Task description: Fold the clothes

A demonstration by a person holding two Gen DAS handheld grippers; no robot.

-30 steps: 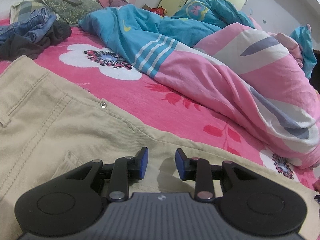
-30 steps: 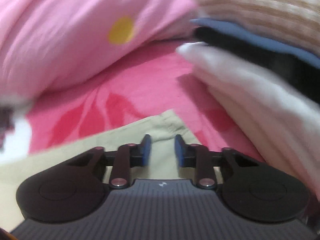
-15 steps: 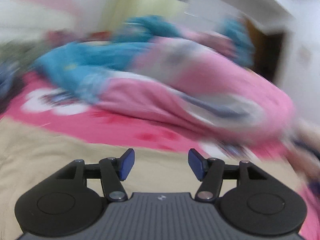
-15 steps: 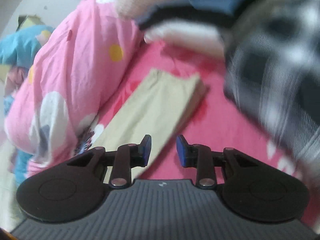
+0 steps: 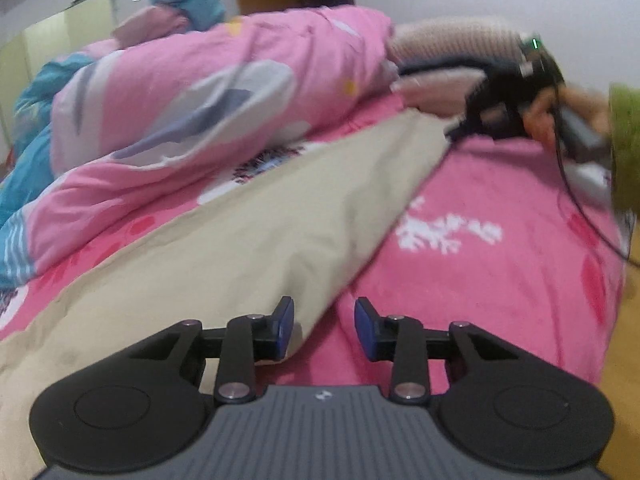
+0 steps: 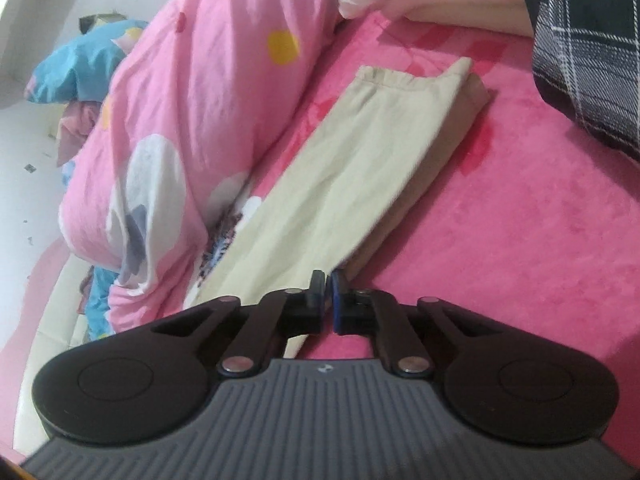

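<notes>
On the pink bed [image 6: 520, 220], beside the quilt [image 6: 192, 100], the beige trousers [image 6: 360, 152] are laid lengthwise. The left gripper [image 5: 324, 326] was just narrowed, empty, over their edge. The right gripper [image 6: 327, 296] has just been pressed together, pinching the trouser edge; a fold seems prepared.

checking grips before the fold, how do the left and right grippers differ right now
The left gripper is open, its jaws apart over the edge of the beige trousers; the right gripper has its jaws together, at the trousers' edge. Whether cloth is pinched is unclear. Both have blue pads.
</notes>
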